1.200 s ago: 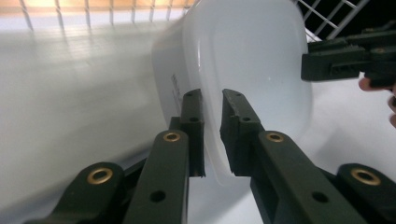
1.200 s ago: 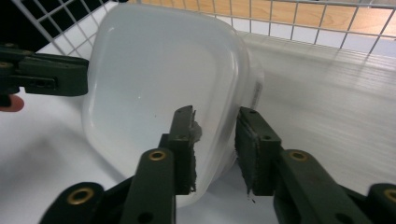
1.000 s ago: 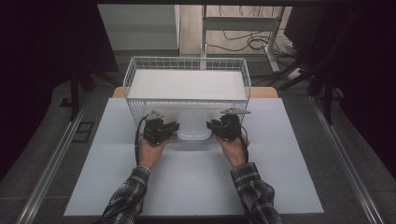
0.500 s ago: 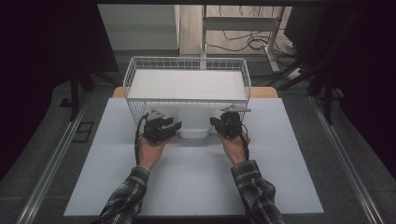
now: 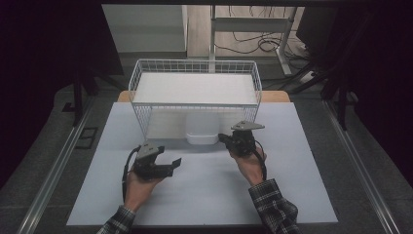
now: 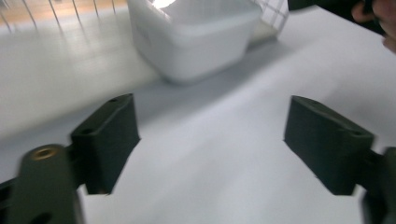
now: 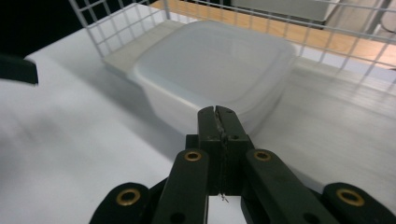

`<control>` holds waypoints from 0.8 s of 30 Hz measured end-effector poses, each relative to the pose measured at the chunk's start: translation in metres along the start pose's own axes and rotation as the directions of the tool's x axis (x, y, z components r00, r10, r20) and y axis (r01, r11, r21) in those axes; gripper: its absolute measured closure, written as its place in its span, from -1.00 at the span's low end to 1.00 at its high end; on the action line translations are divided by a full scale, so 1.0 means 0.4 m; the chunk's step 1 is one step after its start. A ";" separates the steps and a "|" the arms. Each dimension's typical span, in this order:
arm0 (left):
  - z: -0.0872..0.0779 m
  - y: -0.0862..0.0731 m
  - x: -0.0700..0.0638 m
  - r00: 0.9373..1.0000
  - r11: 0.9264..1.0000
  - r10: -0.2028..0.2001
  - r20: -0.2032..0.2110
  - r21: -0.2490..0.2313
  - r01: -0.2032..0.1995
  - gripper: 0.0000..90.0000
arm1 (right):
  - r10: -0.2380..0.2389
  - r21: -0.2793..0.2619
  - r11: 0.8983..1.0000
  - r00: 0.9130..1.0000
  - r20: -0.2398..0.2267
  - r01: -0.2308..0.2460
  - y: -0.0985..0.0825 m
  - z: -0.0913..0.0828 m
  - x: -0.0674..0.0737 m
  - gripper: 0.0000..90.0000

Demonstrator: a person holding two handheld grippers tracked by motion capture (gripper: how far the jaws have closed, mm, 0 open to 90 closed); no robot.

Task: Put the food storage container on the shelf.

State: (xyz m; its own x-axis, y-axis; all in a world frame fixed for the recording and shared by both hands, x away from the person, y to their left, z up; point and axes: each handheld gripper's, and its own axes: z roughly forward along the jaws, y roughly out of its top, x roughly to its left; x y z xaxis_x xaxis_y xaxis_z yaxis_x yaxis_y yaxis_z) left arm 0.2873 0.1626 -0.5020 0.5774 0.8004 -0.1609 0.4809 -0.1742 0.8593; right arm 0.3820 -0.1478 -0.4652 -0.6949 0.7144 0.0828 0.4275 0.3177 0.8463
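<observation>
Presently the left tool (image 5: 170, 165) hovers over the white desk (image 5: 204, 195) with its jaws spread wide and empty, well apart from the white container (image 5: 202, 131) under the wire basket (image 5: 195, 73); the right tool (image 5: 225, 139), jaws pressed together on nothing, sits just beside that container

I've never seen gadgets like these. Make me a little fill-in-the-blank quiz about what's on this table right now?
1. The left gripper has its jaws ____.
2. The right gripper has its jaws ____.
3. The white plastic container sits partly under the wire ____.
4. The container's colour is ____.

Missing words: open; shut; basket; white
</observation>
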 end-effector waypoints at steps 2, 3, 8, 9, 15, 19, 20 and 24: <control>-0.023 -0.026 -0.003 1.000 1.000 -0.007 -0.020 0.025 0.007 -0.75 | 0.004 -0.005 1.000 1.000 -0.019 -0.005 -0.004 -0.003 0.010 0.98; -0.043 -0.043 -0.007 1.000 1.000 -0.015 -0.015 0.025 0.015 -0.75 | 0.007 -0.006 1.000 1.000 -0.025 -0.007 -0.005 -0.004 0.013 0.98; -0.105 -0.093 -0.033 0.999 0.999 0.021 -0.036 0.051 -0.019 -0.88 | -0.032 0.021 0.999 0.998 -0.062 0.033 -0.012 0.006 0.046 0.98; -0.136 -0.118 -0.041 0.997 0.998 0.047 -0.062 0.043 -0.044 -0.90 | -0.039 0.037 0.998 0.997 -0.069 0.042 -0.017 0.018 0.055 0.98; -0.184 -0.160 -0.042 0.988 0.996 0.092 -0.123 0.026 -0.089 -0.93 | -0.030 0.069 0.997 0.996 -0.086 0.036 -0.024 0.075 0.060 0.98; -0.187 -0.163 -0.029 0.990 0.997 0.072 -0.124 -0.007 -0.073 -0.95 | -0.039 0.095 0.994 0.997 -0.072 0.045 -0.021 0.112 0.064 0.98; -0.187 -0.163 -0.029 0.990 0.997 0.072 -0.124 -0.007 -0.073 -0.95 | -0.039 0.095 0.994 0.997 -0.072 0.045 -0.021 0.112 0.064 0.98; -0.182 -0.164 -0.027 0.990 0.997 0.079 -0.115 -0.004 -0.080 -0.93 | -0.068 0.115 0.991 0.997 -0.048 0.073 -0.020 0.139 0.063 0.98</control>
State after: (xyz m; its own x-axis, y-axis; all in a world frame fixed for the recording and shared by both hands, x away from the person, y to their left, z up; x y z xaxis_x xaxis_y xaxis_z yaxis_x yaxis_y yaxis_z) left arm 0.2014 0.2071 -0.5211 0.5339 0.8448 -0.0361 0.4307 -0.2350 0.8714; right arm 0.3933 -0.0974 -0.4990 -0.7495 0.6601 0.0504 0.4394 0.4390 0.7837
